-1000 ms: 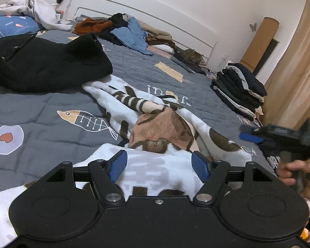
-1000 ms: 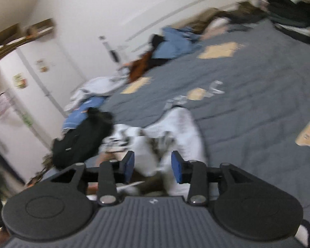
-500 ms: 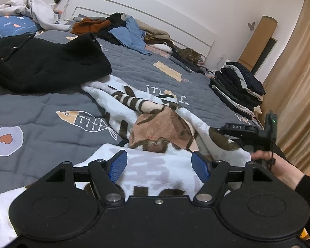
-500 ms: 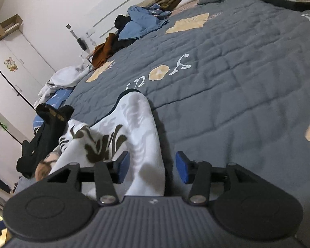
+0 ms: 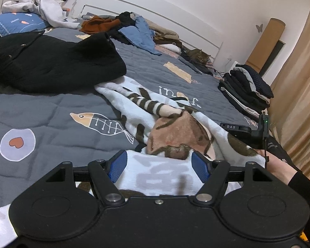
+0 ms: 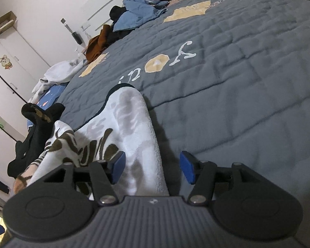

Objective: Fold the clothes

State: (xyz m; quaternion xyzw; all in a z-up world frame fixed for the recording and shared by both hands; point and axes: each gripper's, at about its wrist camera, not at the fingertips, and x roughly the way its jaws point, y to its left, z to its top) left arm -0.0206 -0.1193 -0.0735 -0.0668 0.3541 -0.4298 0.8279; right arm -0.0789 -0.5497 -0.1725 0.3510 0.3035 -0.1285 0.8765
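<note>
On the grey quilt (image 6: 248, 86) (lettered "joori"), right gripper (image 6: 153, 168) jaws are opening around the fleece garment (image 6: 134, 128); left gripper (image 5: 157, 169) stands wide.

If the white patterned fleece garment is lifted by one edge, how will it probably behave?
The white patterned garment lies in soft folds, so it probably droops and hangs limp. Its fluffy pile looks grippy, likely not slippery. It bunches thickly between the left tongs, so it may sag and drag over the quilt.

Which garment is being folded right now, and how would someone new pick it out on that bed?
Start from the grey quilt with the fish print. Beside the fish, in front of the black coat, lies the white fleece garment, with the left gripper around its near edge. It alone has brown stripes and a tan patch; the other clothes are plain.
</note>
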